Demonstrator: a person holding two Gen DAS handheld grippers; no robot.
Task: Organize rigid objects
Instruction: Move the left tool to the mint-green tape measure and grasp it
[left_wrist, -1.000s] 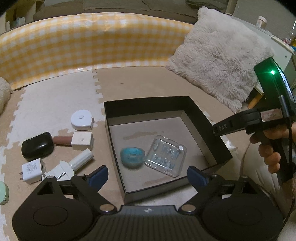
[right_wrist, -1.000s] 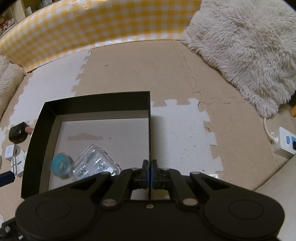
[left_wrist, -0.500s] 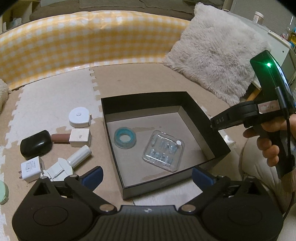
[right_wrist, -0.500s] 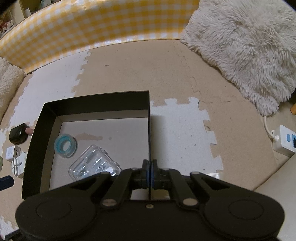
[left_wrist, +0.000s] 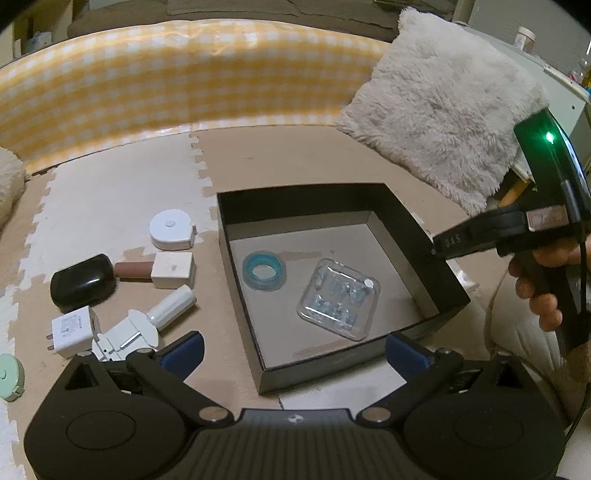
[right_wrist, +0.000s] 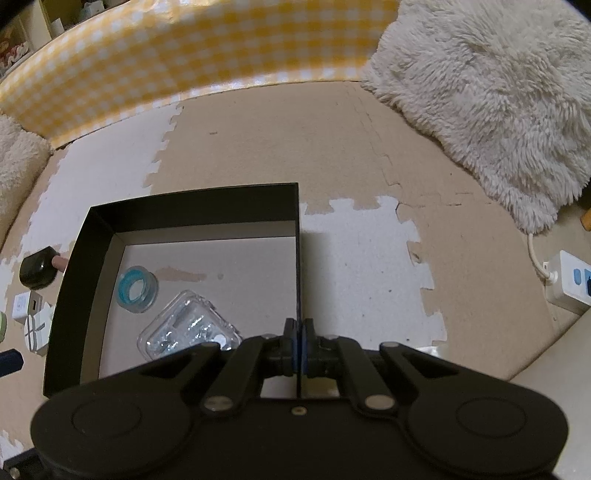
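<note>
A black open box (left_wrist: 417, 236) sits on the foam mat. A blue tape ring (left_wrist: 264, 271) and a clear plastic case (left_wrist: 338, 299) of small metal parts lie flat on its floor. My left gripper (left_wrist: 295, 352) hovers over the box's front wall, open wide with nothing between its fingers. My right gripper (right_wrist: 297, 332) is shut on the thin right wall of the box (right_wrist: 207, 201), with the ring (right_wrist: 136, 290) and the case (right_wrist: 188, 328) to its left. Loose on the mat left of the box are a white round tape measure (left_wrist: 171, 230), a black mouse (left_wrist: 83, 280), a white block (left_wrist: 173, 269), a white tube (left_wrist: 171, 306) and a charger (left_wrist: 72, 328).
A white plug adapter (left_wrist: 127, 336) and a pale green disc (left_wrist: 9, 376) lie near my left finger. A fluffy cushion (left_wrist: 443, 122) and a yellow checked bumper (left_wrist: 166, 81) border the mat. A power strip (right_wrist: 569, 284) lies at the right.
The blue ring has moved from the box's front middle toward its back left and now lies flat and still. My left jaws have spread a little wider. The right gripper has not moved.
</note>
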